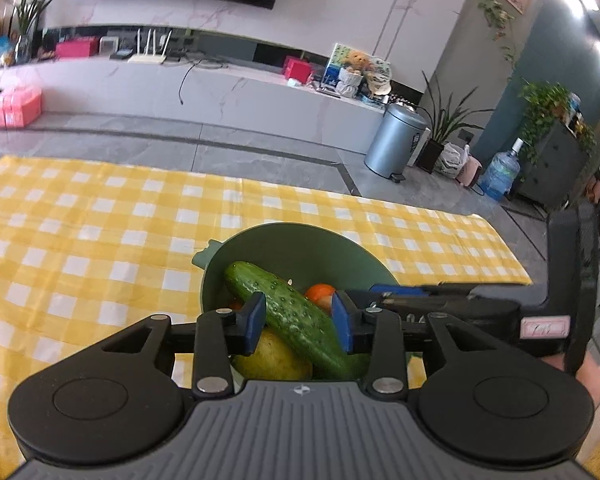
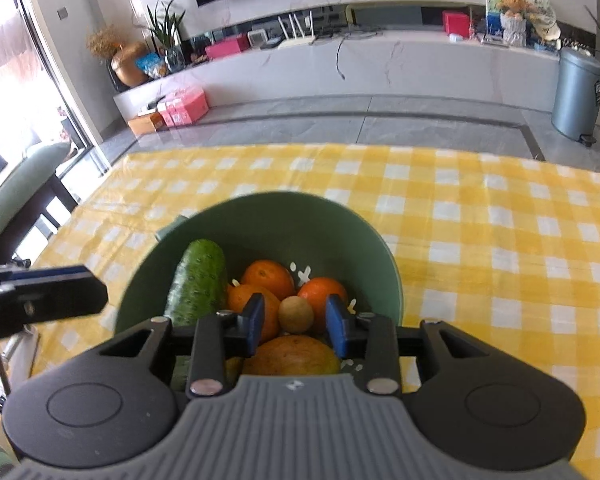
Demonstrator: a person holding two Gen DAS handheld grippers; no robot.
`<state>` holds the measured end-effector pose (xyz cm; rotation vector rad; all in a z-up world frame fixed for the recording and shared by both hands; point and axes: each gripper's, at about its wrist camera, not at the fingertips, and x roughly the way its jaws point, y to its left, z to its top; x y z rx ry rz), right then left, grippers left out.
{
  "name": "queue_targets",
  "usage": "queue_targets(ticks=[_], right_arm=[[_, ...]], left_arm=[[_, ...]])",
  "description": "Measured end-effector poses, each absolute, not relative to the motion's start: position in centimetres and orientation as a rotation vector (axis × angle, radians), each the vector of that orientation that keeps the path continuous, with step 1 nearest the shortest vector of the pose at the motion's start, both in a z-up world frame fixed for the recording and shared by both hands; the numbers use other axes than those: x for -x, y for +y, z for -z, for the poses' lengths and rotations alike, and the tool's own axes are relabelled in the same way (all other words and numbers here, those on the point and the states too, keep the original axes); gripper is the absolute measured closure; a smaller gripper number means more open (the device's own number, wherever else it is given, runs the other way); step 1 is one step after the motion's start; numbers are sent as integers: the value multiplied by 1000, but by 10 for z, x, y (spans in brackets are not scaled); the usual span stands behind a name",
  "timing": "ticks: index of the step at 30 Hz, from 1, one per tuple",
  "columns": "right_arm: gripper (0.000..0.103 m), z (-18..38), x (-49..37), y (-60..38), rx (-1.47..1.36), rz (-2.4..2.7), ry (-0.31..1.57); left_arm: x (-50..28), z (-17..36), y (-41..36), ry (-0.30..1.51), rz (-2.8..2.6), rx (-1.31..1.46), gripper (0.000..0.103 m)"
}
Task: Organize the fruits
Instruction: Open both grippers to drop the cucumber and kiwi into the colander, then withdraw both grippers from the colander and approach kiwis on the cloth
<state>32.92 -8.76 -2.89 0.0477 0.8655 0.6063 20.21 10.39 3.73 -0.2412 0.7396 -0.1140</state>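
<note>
Left gripper point(image 1: 299, 322) brackets the cucumber point(image 1: 296, 318) mid-length, contact unclear; it is probably firm, bumpy, slightly slick. Right gripper point(image 2: 295, 322) is open over the green bowl point(image 2: 340, 220), oranges point(image 2: 268, 278) at 12 o'clock.

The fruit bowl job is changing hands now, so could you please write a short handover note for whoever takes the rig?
Left gripper: fingers on either side of the cucumber, over the bowl; a firm grip cannot be confirmed.
Right gripper: open, empty, above the fruit.
Green bowl on the yellow checked cloth holds the cucumber, three oranges, a small brown round fruit and a yellow-green fruit.
Done: everything visible is in the bowl.
Left: probably only settling the cucumber.
</note>
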Motion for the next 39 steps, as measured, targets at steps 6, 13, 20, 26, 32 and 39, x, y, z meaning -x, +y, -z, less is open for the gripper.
queue_targets(ticks=[6, 13, 20, 26, 32, 39], right_arm=[[68, 3, -288, -105, -51, -586, 755], [67, -6, -224, -130, -63, -554, 641], [67, 19, -173, -140, -70, -496, 590], [67, 49, -166, -130, -54, -455, 615], [67, 70, -178, -120, -47, -443, 640], [67, 82, -188, -107, -7, -463, 629]], left_arm=[[-175, -48, 87, 691, 142, 128, 54], [-143, -43, 71, 673, 176, 17, 51], [-133, -13, 59, 704, 158, -67, 51], [-137, 6, 61, 735, 148, -64, 51], [-136, 21, 79, 753, 131, -5, 51], [-137, 35, 98, 794, 105, 75, 51]])
